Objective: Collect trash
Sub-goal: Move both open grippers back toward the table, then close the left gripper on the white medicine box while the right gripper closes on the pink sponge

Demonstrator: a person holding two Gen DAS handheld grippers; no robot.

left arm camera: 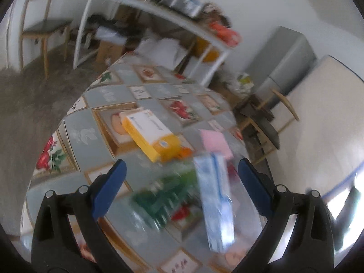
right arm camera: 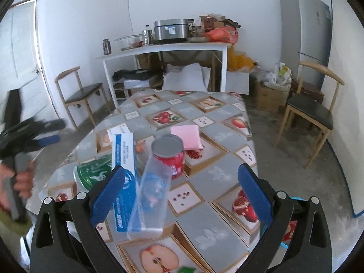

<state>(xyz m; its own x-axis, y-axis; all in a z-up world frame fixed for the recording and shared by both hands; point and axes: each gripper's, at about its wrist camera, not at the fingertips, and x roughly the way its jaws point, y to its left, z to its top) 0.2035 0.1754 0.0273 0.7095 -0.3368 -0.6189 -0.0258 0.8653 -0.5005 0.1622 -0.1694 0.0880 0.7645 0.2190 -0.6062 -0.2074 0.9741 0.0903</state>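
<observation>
Right wrist: clear bottle (right arm camera: 149, 195) between fingers of wide-open, empty right tool (right arm camera: 180, 191).

A red can (right arm camera: 169, 153) stands upright on the desk (right arm camera: 218, 223) beside a tilted clear bottle (right arm camera: 151, 195), blue-white box (right arm camera: 122, 173), green wrapper (right arm camera: 94, 171) and pink pad (right arm camera: 187, 136).

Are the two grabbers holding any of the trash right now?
No. The left gripper and the right gripper are both wide open with nothing between their fingers. The red can and the boxes lie loose on the table.
</observation>
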